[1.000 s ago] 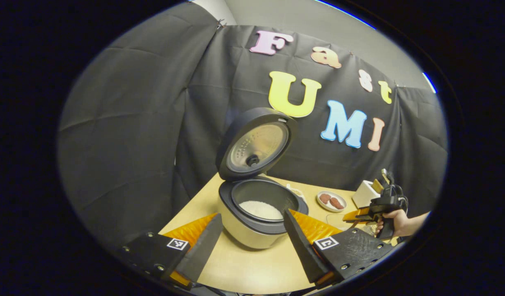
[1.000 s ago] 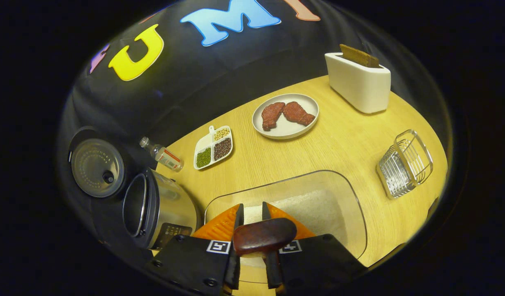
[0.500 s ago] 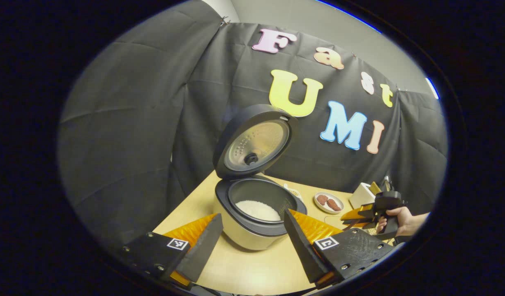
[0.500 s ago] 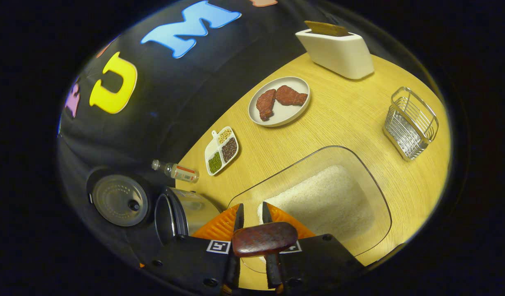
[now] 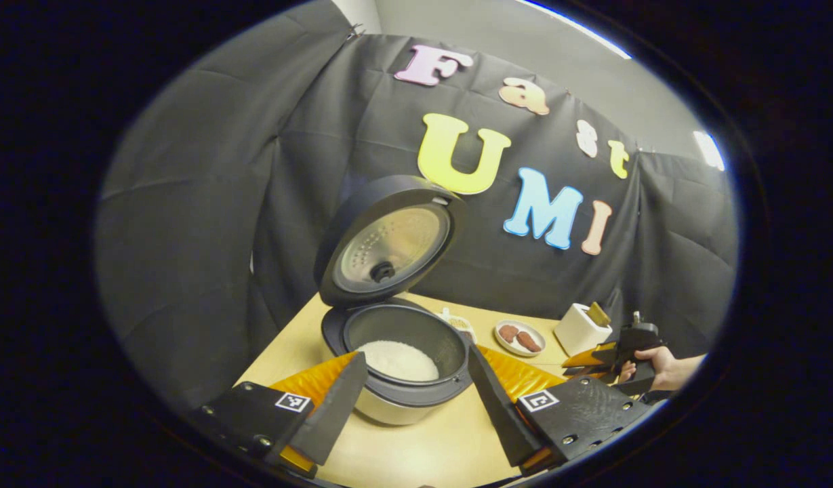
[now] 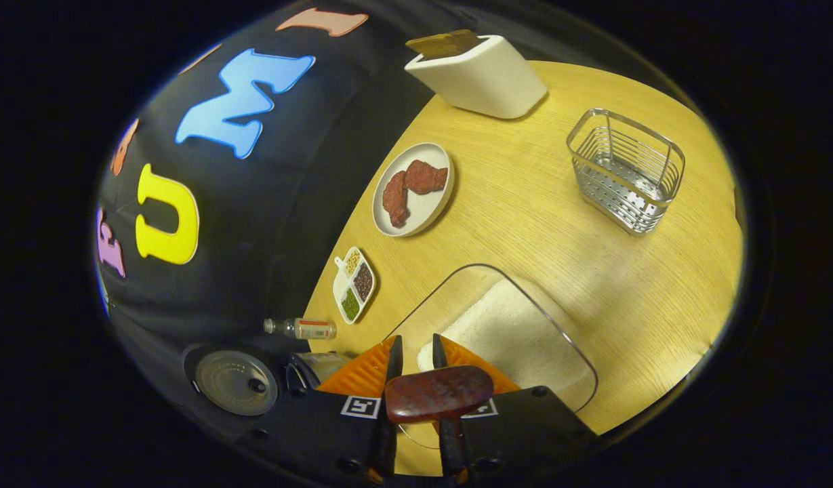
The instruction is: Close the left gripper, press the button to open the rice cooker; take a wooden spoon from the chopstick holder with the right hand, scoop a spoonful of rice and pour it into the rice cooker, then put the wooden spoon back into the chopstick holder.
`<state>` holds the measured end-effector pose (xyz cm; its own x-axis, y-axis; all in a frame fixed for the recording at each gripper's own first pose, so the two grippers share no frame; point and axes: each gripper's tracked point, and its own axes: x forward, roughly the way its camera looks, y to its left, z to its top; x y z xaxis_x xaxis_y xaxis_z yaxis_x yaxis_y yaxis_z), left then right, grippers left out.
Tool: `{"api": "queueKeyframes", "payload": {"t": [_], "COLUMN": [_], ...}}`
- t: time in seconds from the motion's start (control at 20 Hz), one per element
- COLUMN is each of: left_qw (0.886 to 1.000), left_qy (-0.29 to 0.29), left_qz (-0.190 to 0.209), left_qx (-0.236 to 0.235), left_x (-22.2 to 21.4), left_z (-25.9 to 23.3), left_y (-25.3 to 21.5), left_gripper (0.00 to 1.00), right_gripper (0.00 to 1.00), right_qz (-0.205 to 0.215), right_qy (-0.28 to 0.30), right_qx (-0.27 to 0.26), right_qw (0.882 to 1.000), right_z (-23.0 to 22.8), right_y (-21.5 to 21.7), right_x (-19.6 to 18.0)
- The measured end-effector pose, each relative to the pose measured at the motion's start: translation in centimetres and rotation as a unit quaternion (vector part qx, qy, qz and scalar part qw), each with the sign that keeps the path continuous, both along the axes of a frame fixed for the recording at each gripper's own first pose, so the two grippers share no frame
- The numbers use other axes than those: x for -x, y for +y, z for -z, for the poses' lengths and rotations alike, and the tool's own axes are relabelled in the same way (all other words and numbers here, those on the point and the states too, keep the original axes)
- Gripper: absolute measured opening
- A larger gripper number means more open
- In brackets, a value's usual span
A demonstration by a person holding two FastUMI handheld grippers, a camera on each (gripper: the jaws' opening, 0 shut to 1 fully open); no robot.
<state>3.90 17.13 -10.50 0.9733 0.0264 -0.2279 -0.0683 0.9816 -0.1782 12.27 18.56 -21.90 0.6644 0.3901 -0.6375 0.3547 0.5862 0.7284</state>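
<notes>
Pinching the wooden spoon (image 6: 438,394) in the right gripper (image 6: 416,362) above the clear rice tray (image 6: 579,362); wire chopstick holder (image 6: 625,171) well apart, up-right across the table. Idling spread, the left gripper (image 5: 416,379) beside the open rice cooker (image 5: 396,352).

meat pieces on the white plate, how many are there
2: both lie on the white plate, touching. One meat piece sits toward the sectioned dish, the other meat piece toward the toaster.
</notes>
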Motion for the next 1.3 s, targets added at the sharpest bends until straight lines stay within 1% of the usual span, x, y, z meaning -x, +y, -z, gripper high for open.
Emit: {"api": "queueKeyframes", "payload": {"t": [0.1,0.15,0.3,0.35,0.45,0.55,0.6,0.8,0.95,1.15,1.3], "left_qw": [1.0,1.0,1.0,0.999,0.999,0.999,0.998,0.998,0.998,0.997,0.996], "left_qy": [-0.002,0.0,0.011,0.011,0.011,0.013,0.013,0.013,0.014,0.008,0.006], "left_qz": [-0.004,-0.009,-0.021,-0.026,-0.036,-0.048,-0.053,-0.055,-0.064,-0.076,-0.088], "left_qx": [-0.021,-0.026,-0.016,-0.015,-0.017,-0.021,-0.02,-0.018,-0.026,-0.024,-0.022], "left_x": [0.3,0.5,1.3,1.7,2.4,3.1,3.4,4.6,5.0,5.5,6.0], "left_z": [-0.1,0.0,0.7,0.6,0.7,0.7,0.7,0.7,0.8,0.3,0.6], "left_y": [0.2,0.3,0.1,0.2,0.4,0.8,0.9,1.0,1.5,1.9,2.4], "left_gripper": [0.94,0.95,0.94,0.95,0.95,0.94,0.95,0.95,0.95,0.95,0.95], "right_gripper": [0.24,0.24,0.24,0.24,0.24,0.24,0.24,0.24,0.24,0.24,0.24], "right_qz": [0.017,0.026,0.044,0.05,0.056,0.05,0.047,0.037,0.016,-0.015,-0.039], "right_qy": [-0.007,-0.009,-0.013,-0.014,-0.012,-0.012,-0.014,-0.034,-0.048,-0.065,-0.079], "right_qx": [-0.008,-0.016,-0.059,-0.072,-0.084,-0.091,-0.095,-0.114,-0.111,-0.13,-0.143], "right_qw": [1.0,0.999,0.997,0.996,0.995,0.995,0.994,0.992,0.993,0.989,0.986], "right_z": [-0.4,-0.7,-2.1,-2.6,-3.1,-3.6,-4.1,-6.4,-7.7,-10.8,-13.0], "right_y": [-1.2,-1.8,-2.5,-2.9,-3.5,-3.6,-3.4,-3.0,-2.2,0.4,3.3], "right_x": [-0.7,-0.9,-1.1,-1.2,-1.0,-0.7,-0.6,-0.8,-1.3,-2.3,-3.6]}}
